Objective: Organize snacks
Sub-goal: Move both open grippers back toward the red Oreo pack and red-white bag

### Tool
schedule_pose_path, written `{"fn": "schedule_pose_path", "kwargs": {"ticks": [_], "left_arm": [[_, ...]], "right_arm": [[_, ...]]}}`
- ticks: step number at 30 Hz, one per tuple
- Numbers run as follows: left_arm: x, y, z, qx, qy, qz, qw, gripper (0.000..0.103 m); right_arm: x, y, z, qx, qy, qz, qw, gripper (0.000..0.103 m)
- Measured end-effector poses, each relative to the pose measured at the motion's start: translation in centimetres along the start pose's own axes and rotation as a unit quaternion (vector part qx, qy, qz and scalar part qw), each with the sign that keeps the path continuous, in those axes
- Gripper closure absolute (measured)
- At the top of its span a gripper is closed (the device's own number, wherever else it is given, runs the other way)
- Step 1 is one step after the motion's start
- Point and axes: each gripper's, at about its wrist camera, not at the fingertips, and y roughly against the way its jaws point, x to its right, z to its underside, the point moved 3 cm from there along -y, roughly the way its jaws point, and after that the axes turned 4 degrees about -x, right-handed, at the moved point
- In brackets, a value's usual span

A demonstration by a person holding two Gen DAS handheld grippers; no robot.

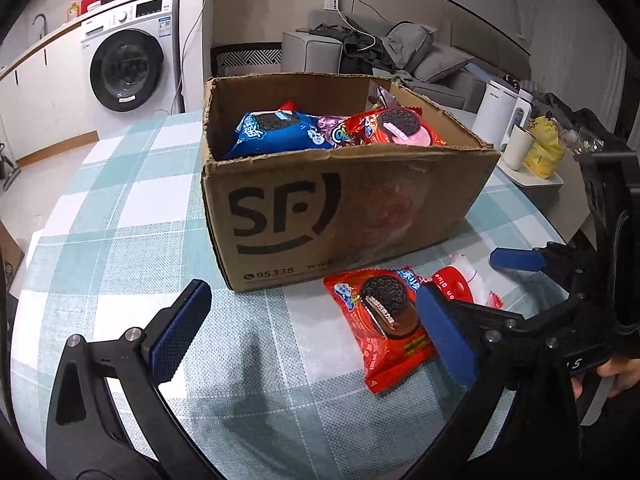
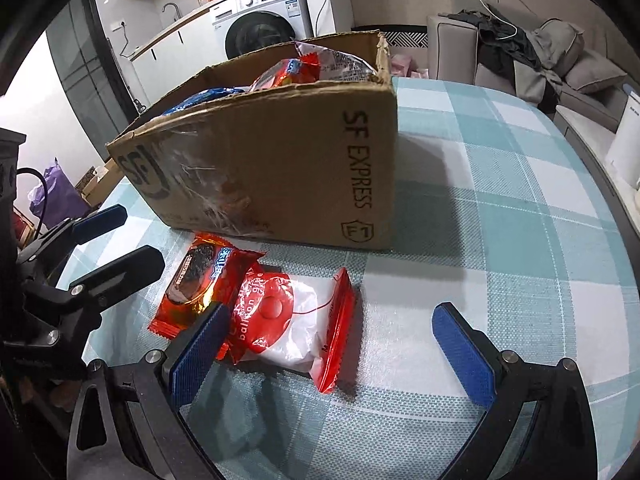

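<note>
An open cardboard box (image 1: 400,208) marked SF stands on the checked tablecloth and holds several snack packs, blue (image 1: 272,132) and red (image 1: 396,126). In front of it lie a red Oreo pack (image 1: 384,324) and a red-and-white packet (image 2: 296,320), side by side and touching. My left gripper (image 1: 316,332) is open and empty, its right finger over the red Oreo pack's edge. My right gripper (image 2: 336,356) is open and empty, its jaws astride the red-and-white packet. The box also shows in the right wrist view (image 2: 280,160), as does the Oreo pack (image 2: 200,280).
A white kettle (image 1: 500,112), a cup (image 1: 518,148) and a yellow bag (image 1: 544,148) stand on a tray at the table's far right. A washing machine (image 1: 128,56) and a sofa with clothes (image 1: 400,52) stand beyond the round table.
</note>
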Motion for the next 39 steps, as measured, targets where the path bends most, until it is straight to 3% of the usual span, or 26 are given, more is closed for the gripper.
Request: {"fn": "schedule_pose_path", "kwargs": {"ticks": [10, 19, 26, 35, 39], "left_arm": [[-0.6, 0.0, 0.0, -0.002, 0.015, 0.011, 0.9998, 0.001], [-0.1, -1.6, 0.8, -0.03, 0.011, 0.022, 0.9992, 0.001], [0.4, -2.0, 1.1, -0.037, 0.006, 0.034, 0.9987, 0.001], [1.6, -2.5, 1.6, -0.042, 0.001, 0.039, 0.9983, 0.001], [1.9, -2.6, 1.7, -0.041, -0.003, 0.038, 0.9984, 0.001]], "right_arm": [[-0.6, -0.5, 0.1, -0.007, 0.019, 0.01, 1.0, 0.0], [1.6, -0.2, 0.0, -0.007, -0.005, 0.035, 0.999, 0.0], [2.3, 0.2, -0.1, 0.006, -0.008, 0.029, 1.0, 0.003], [0.7, 0.4, 0.1, 0.013, 0.011, 0.006, 1.0, 0.029], [0.1, 0.5, 0.2, 0.013, 0.021, -0.009, 1.0, 0.046]]}}
